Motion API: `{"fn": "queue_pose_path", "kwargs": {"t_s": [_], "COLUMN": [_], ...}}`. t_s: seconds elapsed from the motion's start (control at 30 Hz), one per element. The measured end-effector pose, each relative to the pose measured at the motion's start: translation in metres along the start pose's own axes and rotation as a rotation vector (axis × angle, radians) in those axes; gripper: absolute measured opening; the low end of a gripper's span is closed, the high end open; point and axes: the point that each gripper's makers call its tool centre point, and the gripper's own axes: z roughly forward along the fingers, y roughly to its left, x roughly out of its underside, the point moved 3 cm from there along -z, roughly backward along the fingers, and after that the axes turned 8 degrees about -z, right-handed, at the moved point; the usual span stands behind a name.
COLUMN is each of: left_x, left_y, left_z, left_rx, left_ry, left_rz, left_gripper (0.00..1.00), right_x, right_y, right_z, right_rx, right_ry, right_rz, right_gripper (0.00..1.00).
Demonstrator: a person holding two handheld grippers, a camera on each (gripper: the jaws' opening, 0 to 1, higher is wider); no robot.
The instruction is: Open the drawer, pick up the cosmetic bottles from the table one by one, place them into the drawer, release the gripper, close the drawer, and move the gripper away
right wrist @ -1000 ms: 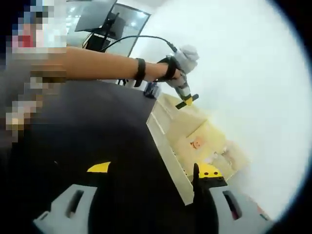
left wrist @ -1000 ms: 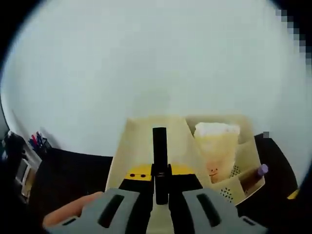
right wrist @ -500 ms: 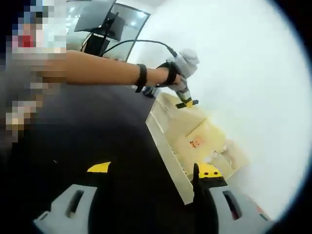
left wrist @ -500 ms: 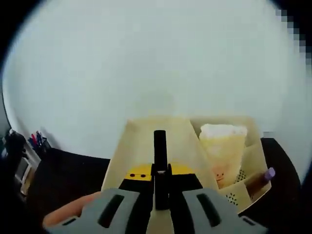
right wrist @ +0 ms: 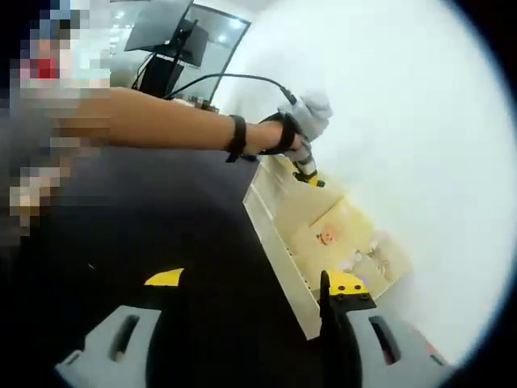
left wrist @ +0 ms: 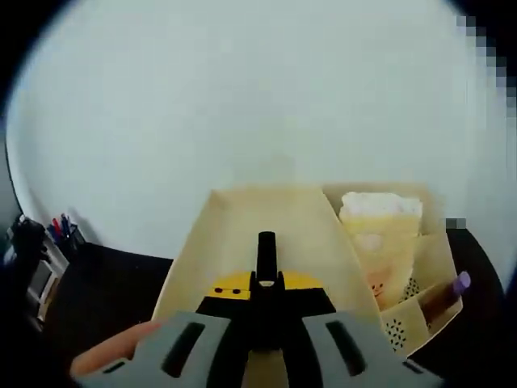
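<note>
While my left tool [left wrist: 265, 279] hangs over the open pale yellow plastic drawer [left wrist: 242, 222], its jaws are clamped on a slim black cosmetic bottle [left wrist: 266, 257] that stands upright between them. The drawer belongs to a cream desktop organiser [right wrist: 323, 234] on the black counter [right wrist: 186, 242]. My right tool [right wrist: 242, 343] hovers low over the counter near the organiser, jaws spread wide, holding nothing.

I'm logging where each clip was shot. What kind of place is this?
Probably an office or lab workspace: a dark table by a white wall, a cream desk organizer, pens and a monitor.
</note>
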Motion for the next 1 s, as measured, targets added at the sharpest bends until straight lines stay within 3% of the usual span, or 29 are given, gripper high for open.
{"fn": "queue_pose_path", "kwargs": {"t_s": [0.07,0.2,0.33,0.43,0.53,0.67,0.73,0.8,1.0], "left_x": [0.0,0.001,0.004,-0.002,-0.011,-0.012,-0.01,-0.011,0.007], "left_y": [-0.001,-0.004,-0.012,-0.023,-0.034,-0.056,-0.058,-0.059,-0.051], "left_z": [-0.002,-0.009,-0.019,-0.036,-0.061,-0.106,-0.122,-0.146,-0.206], "left_rx": [-0.001,0.0,0.036,0.099,0.187,0.386,0.418,0.452,0.549], "left_ry": [-0.012,-0.05,-0.083,-0.143,-0.212,-0.271,-0.264,-0.307,-0.346], "left_rz": [0.001,0.019,0.002,0.002,0.007,0.025,0.052,0.091,0.088], "left_gripper": [0.08,0.2,0.33,0.39,0.45,0.68,0.73,0.73,0.8], "right_x": [0.0,-0.001,-0.002,0.0,0.005,0.002,0.002,0.002,-0.002], "right_y": [0.0,0.003,0.009,0.008,0.014,0.011,0.012,0.013,0.017], "right_z": [0.0,-0.003,-0.004,-0.003,0.001,0.002,0.003,0.002,-0.007], "right_rx": [-0.001,-0.002,-0.006,-0.015,-0.018,-0.019,-0.018,-0.012,0.008], "right_ry": [-0.001,-0.013,-0.023,-0.029,-0.021,-0.026,-0.029,-0.025,-0.034], "right_rz": [-0.002,0.0,0.003,0.012,0.013,0.02,0.028,0.026,0.019], "right_gripper": [0.61,0.61,0.61,0.62,0.62,0.63,0.64,0.65,0.66]}}
